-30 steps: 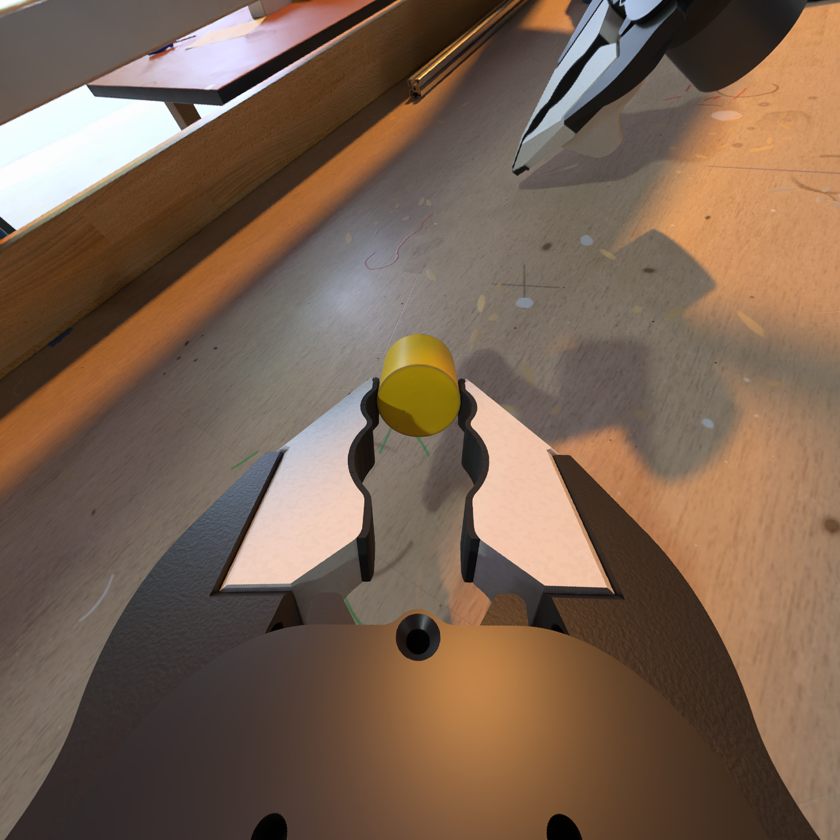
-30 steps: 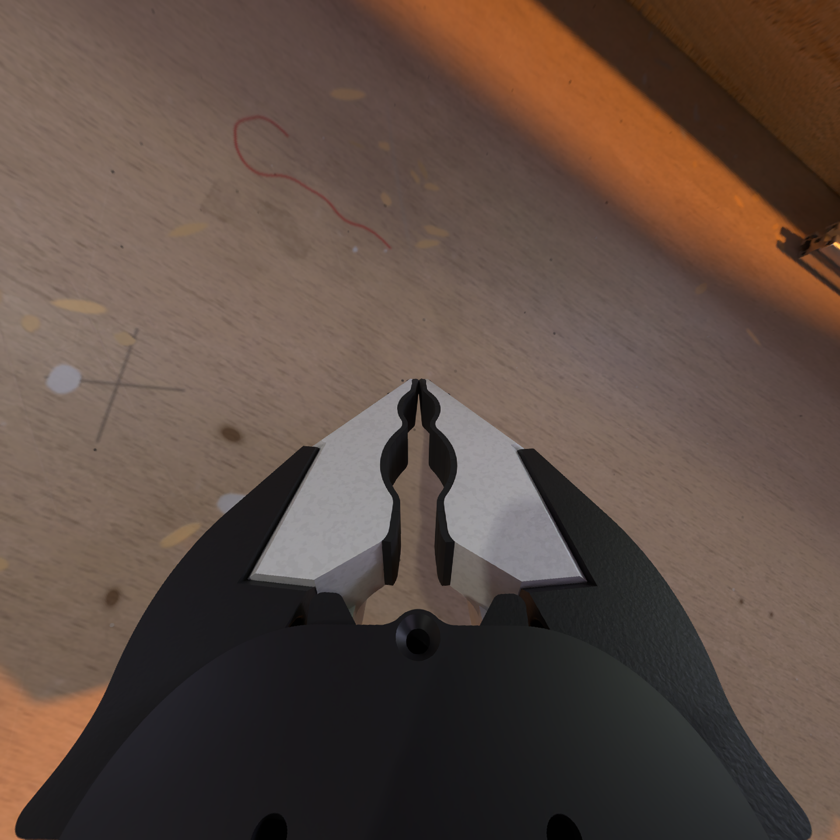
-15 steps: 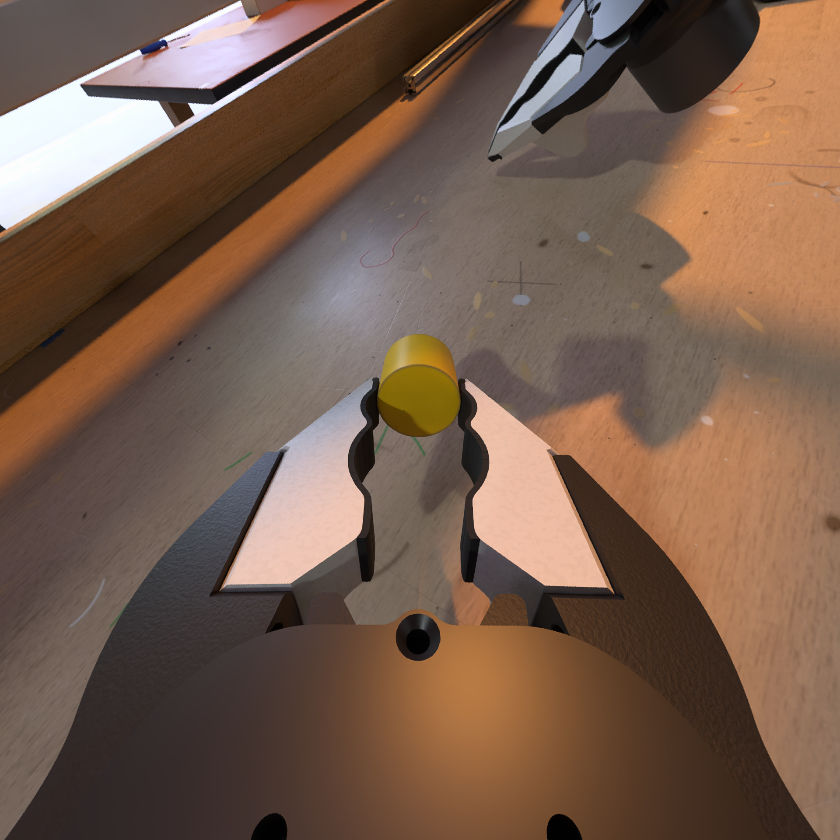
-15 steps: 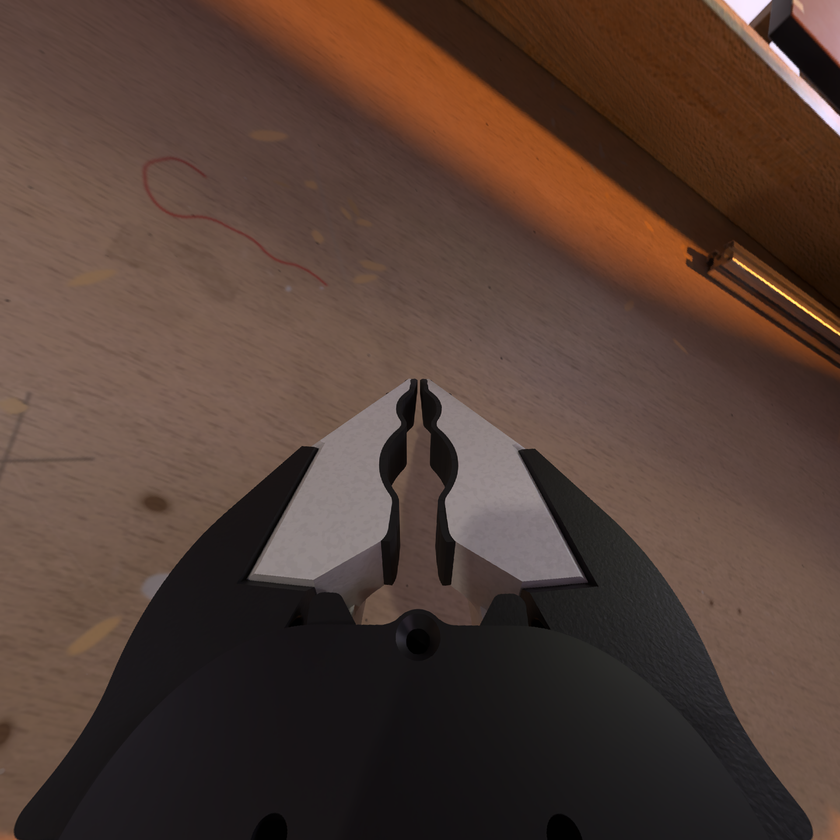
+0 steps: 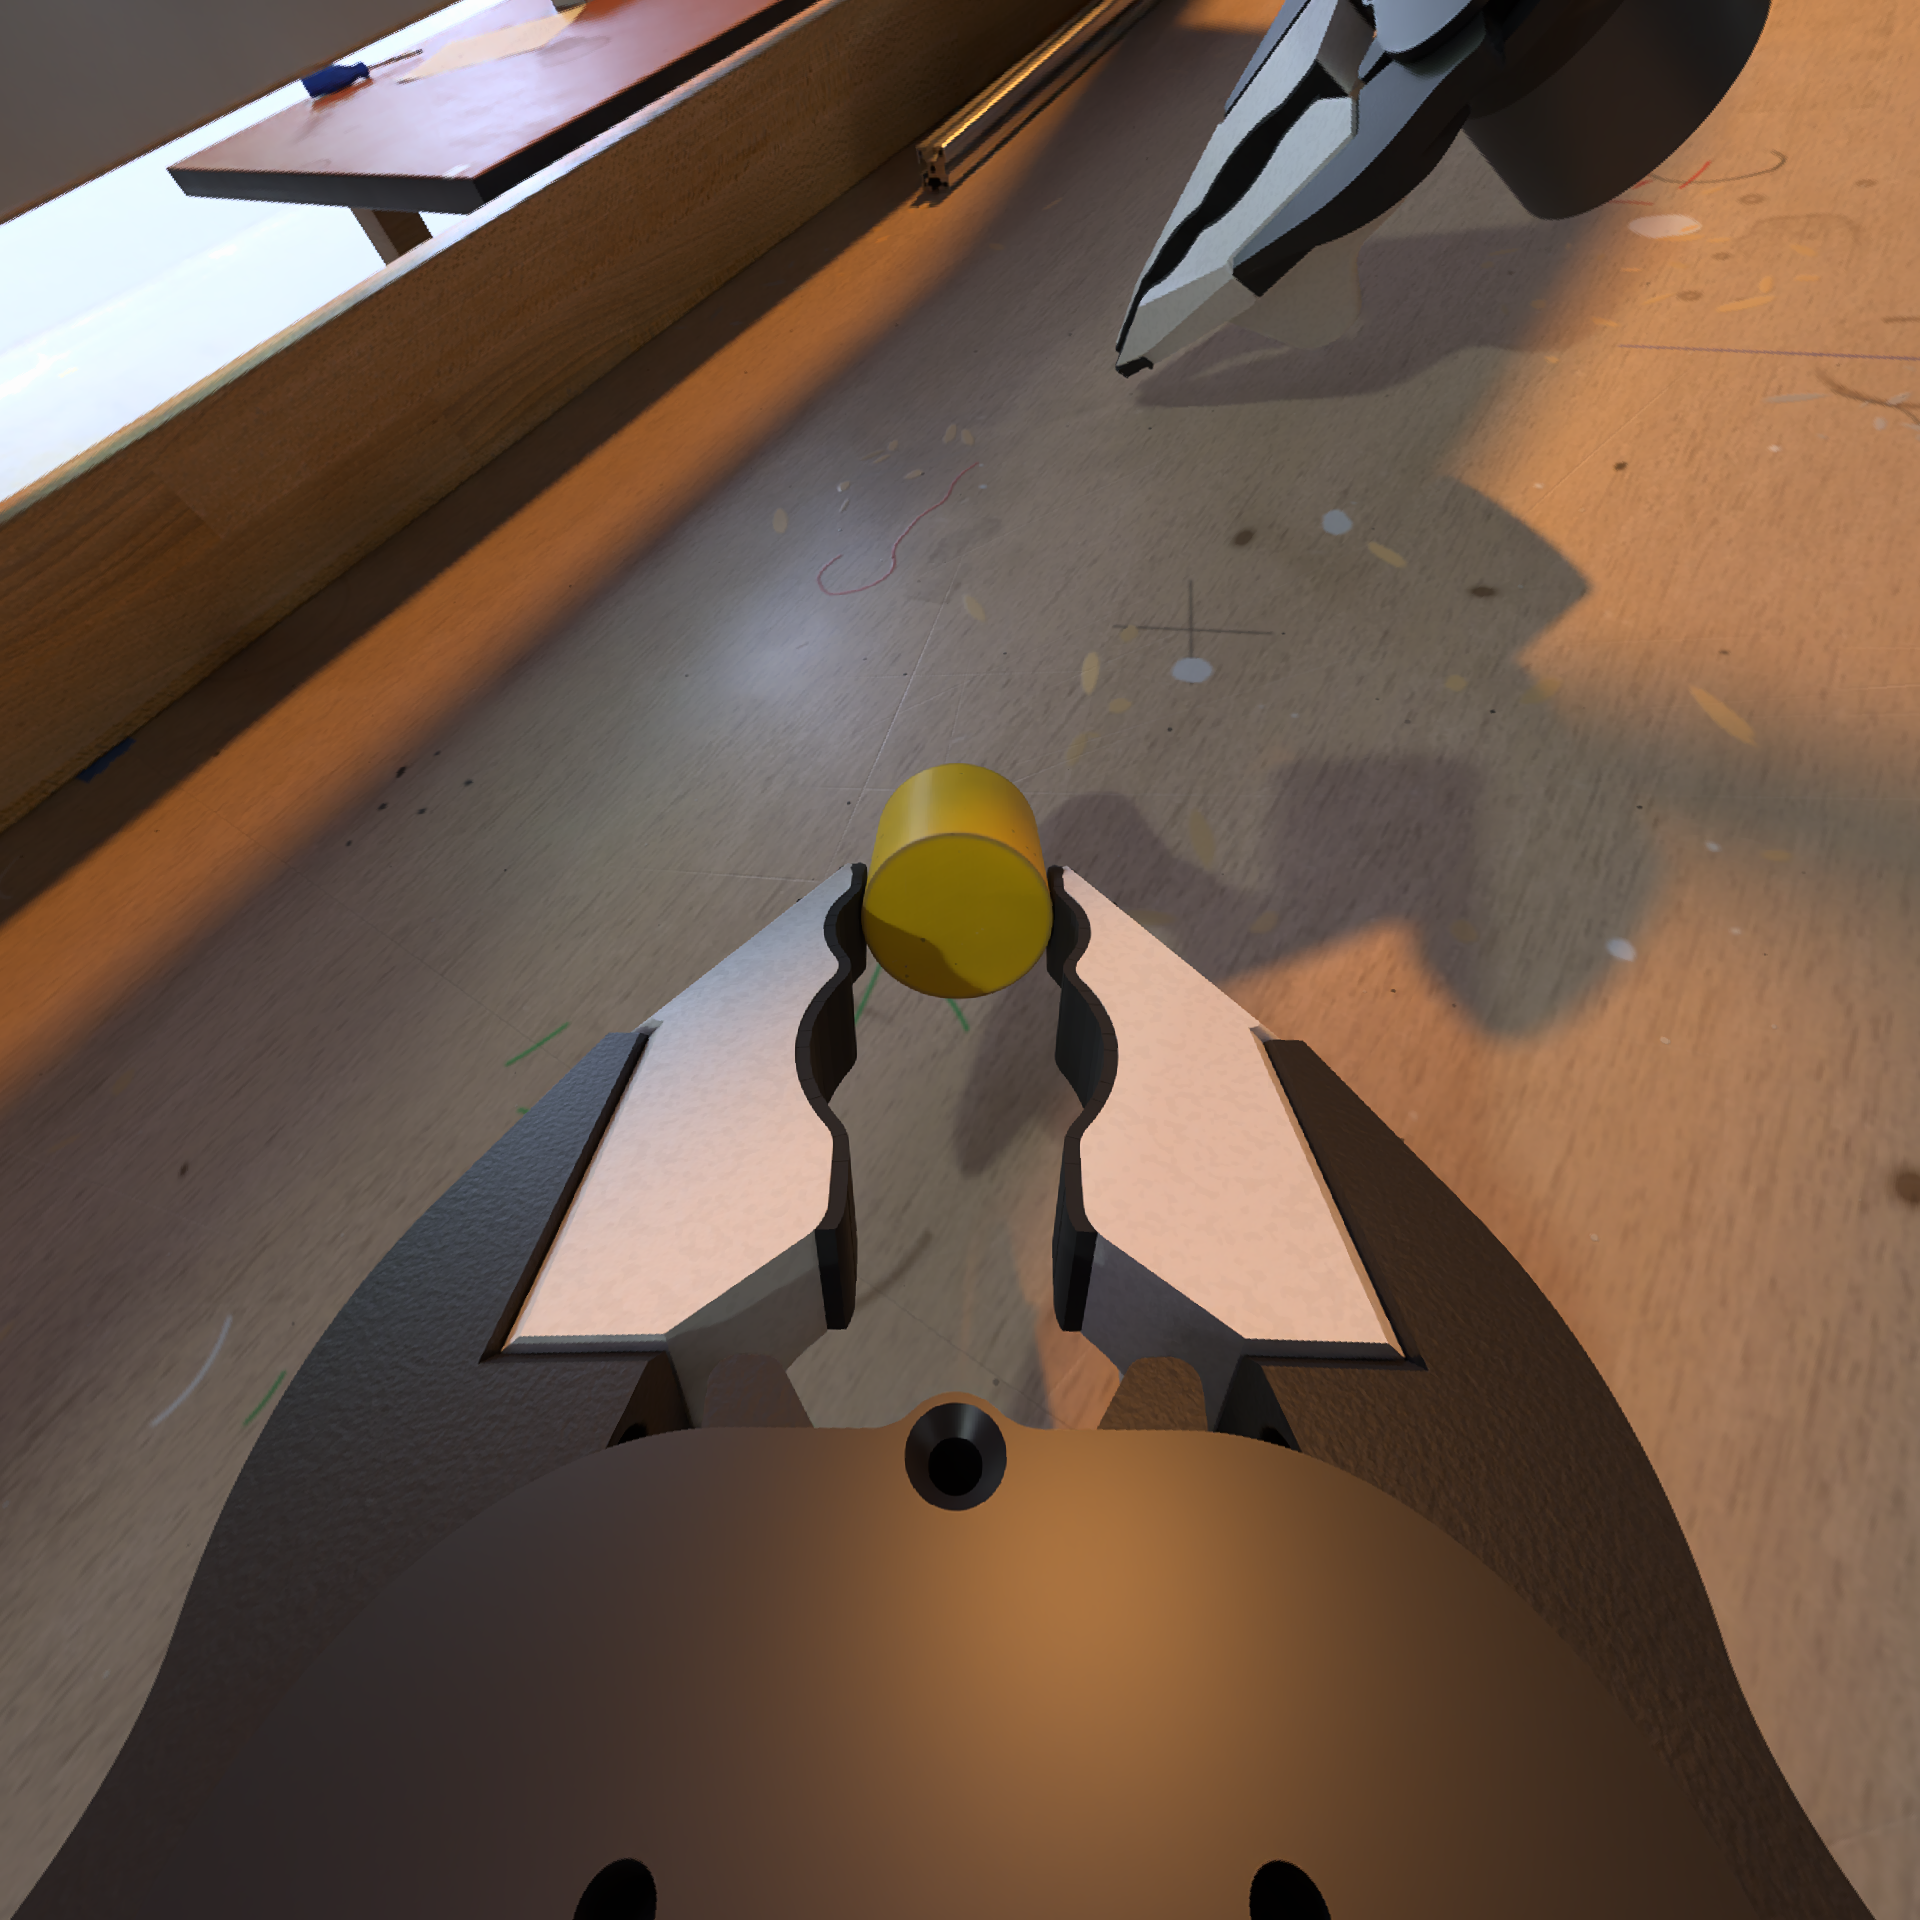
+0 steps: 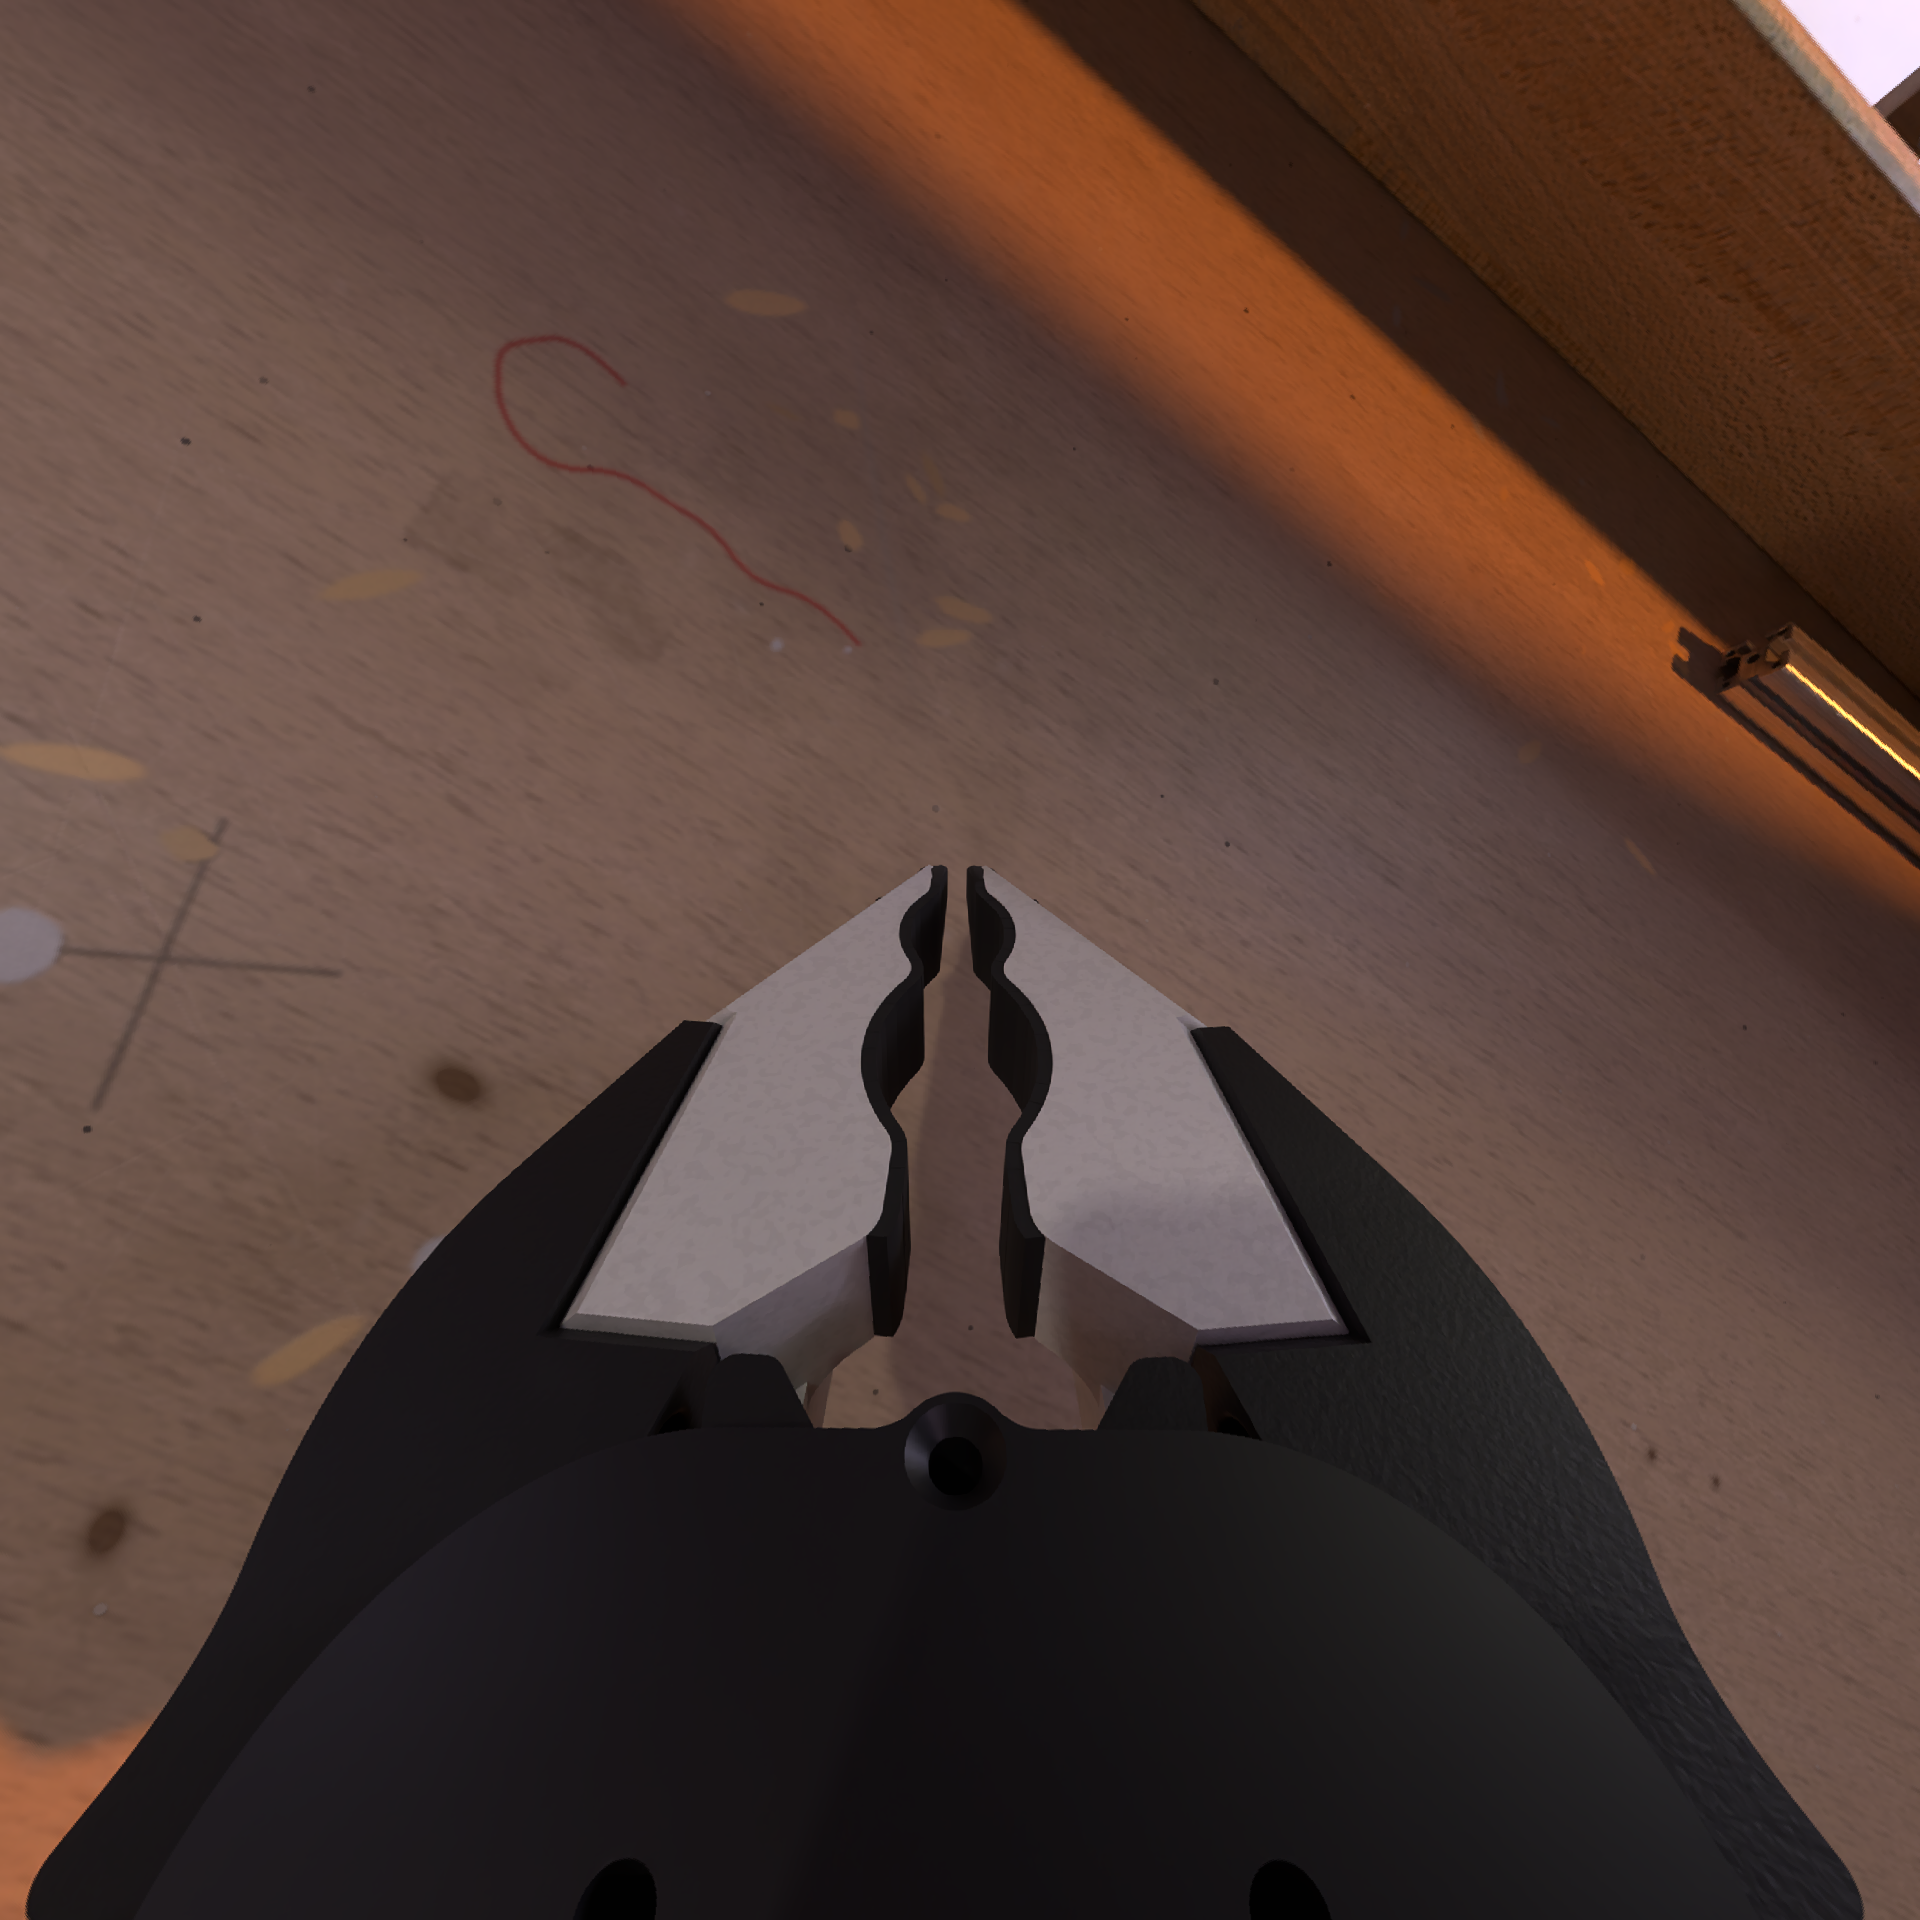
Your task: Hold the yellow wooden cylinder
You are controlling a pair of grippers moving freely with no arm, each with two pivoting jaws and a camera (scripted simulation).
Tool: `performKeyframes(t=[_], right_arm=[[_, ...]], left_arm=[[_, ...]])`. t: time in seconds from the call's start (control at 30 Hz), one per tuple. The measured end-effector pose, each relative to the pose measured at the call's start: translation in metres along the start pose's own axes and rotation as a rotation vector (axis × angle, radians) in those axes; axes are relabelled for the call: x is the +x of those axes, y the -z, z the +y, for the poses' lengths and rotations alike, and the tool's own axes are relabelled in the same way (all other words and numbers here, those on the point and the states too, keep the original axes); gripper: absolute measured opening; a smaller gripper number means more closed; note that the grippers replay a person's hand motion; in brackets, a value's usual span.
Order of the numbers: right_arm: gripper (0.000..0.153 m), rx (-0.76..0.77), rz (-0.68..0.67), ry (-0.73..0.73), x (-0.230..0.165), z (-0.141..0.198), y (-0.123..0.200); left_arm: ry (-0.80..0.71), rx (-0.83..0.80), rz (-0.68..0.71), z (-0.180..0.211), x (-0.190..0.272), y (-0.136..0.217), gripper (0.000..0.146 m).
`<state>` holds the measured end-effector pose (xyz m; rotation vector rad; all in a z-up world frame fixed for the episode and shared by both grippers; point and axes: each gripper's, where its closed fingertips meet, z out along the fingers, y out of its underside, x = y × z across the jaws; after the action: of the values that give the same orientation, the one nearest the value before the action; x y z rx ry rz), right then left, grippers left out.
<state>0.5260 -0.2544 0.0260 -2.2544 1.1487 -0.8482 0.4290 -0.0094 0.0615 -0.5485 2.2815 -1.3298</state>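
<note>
The left gripper (image 5: 956, 909) pinched the yellow wooden cylinder (image 5: 956, 914) only at its fingers' tips, so it could probably slip; the right gripper (image 6: 956, 883) was nearly pressed together, empty.

Left gripper (image 5: 957, 902): fingertips clamped on both sides of small object, raised above surface. Right gripper (image 6: 957, 878): fingertips nearly touching, slim gap, holding nothing, hovering, angled downward.
</note>
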Motion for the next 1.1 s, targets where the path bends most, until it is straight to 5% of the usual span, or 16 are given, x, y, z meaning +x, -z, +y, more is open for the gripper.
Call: performKeyframes(t=[0.9, 1.1], right_arm=[[0.014, 0.054, -0.046, -0.098, 0.005, -0.008, -0.015], [0.007, 0.138, -0.052, -0.070, 0.001, -0.026, -0.018]], left_arm=[[0.005, 0.005, -0.004, -0.001, -0.001, 0.001, 0.034], [-0.006, -0.007, -0.003, 0.002, 0.001, -0.002, 0.034]])
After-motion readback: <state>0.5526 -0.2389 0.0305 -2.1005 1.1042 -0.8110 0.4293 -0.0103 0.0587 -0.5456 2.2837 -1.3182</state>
